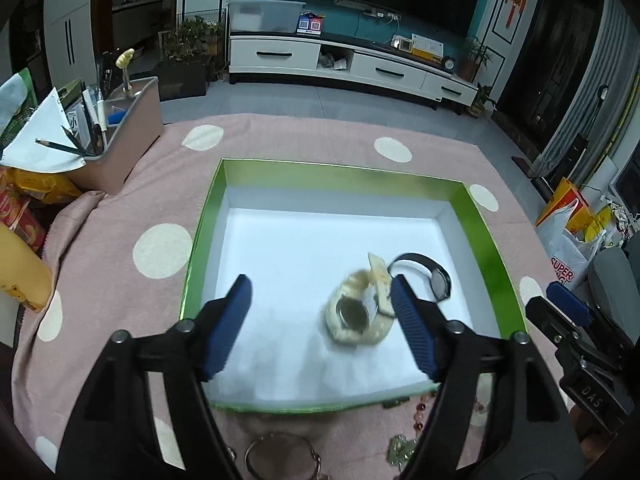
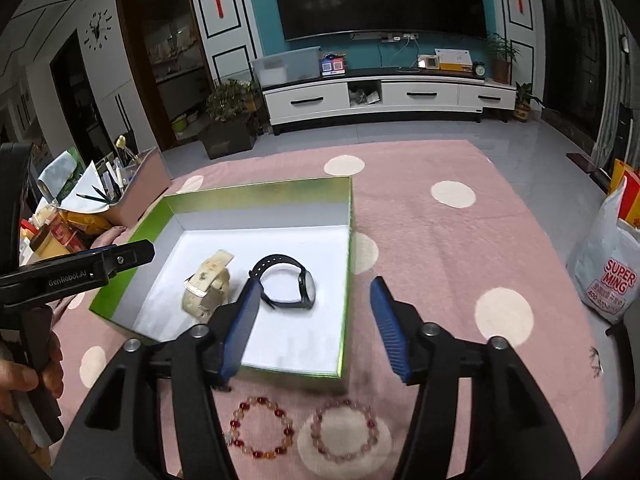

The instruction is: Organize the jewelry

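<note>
Far left on the pink dotted cloth [image 2: 420,240] covering the table: a pink desk organiser [image 1: 132,136] crammed with pencils and papers. Next, the left gripper [image 1: 320,316], jaws spread wide and pinching nothing, poised over the near part of the green box [image 1: 200,240]. Inside that box, on its white floor, toward the right half: a cream watch [image 1: 356,312], blurred, and just to its right a black watch [image 2: 288,284] lying on its side, the two very close. Further right, the right gripper [image 2: 316,320], jaws likewise spread and empty, above the box's near right corner. In front of the box on the cloth: a red-and-amber bead bracelet [image 2: 262,426], then a pale pink bead bracelet [image 2: 344,430] beside it. Far right, a white plastic bag [image 2: 608,264] with red lettering.
</note>
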`<state>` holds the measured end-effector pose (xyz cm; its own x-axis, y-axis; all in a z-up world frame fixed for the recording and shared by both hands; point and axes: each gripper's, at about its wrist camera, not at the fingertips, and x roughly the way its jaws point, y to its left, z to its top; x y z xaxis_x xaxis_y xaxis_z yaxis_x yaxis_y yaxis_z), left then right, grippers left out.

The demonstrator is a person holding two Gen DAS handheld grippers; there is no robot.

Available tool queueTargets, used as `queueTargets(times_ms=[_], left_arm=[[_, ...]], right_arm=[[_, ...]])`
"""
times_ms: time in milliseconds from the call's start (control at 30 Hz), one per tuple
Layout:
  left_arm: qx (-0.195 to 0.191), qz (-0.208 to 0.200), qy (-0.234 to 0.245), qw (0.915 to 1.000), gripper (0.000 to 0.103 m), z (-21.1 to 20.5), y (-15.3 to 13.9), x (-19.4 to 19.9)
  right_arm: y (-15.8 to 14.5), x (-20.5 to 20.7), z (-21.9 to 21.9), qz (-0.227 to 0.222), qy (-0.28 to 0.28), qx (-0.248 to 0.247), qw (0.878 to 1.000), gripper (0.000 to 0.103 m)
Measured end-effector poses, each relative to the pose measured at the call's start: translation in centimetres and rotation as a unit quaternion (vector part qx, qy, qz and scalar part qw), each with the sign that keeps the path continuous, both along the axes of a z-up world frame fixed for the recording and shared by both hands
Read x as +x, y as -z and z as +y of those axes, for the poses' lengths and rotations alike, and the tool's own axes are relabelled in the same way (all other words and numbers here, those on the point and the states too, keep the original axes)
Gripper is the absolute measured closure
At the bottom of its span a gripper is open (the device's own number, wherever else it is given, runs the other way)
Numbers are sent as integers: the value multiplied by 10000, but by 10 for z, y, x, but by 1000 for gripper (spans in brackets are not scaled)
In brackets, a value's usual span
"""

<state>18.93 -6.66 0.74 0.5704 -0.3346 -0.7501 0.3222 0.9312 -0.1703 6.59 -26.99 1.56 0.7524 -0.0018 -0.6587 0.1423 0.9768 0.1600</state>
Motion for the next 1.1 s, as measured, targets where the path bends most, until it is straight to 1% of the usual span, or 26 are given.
queueTargets(times_ms=[100,167,233,267,333,367,500,667,867,1100], left_arm=[[-10,-48,28,10000,22,2,-6,-12],[3,-84,20,10000,13,4,-10,-21],[-8,-110,40,9999,11,7,-14,-31],[-2,-114,53,9999,8,8,-16,-35],[20,-129,79,9999,5,10,-19,-45],[18,-135,105,9999,4,11,-20,-50],[5,-153,173,9997,2,13,-24,-69],[39,-142,242,9996,2,15,-24,-87],[64,-84,292,9995,2,23,-17,-110],[-7,-156,293,9994,2,40,-11,-137]], right_arm=[[-5,-13,1,-50,16,15,10000,40],[-9,-25,3,-72,20,3,10000,35],[-12,-36,5,-86,22,11,10000,31],[-13,-41,6,-93,30,22,9999,28],[-16,-52,8,-113,53,29,9999,24],[-17,-58,9,-120,60,21,9999,23],[-20,-75,11,-114,82,18,9999,21],[-24,-93,18,-108,83,-46,9999,13],[-25,-107,27,-53,-10,-45,10000,12],[-15,-119,39,104,-148,-22,9998,12]])
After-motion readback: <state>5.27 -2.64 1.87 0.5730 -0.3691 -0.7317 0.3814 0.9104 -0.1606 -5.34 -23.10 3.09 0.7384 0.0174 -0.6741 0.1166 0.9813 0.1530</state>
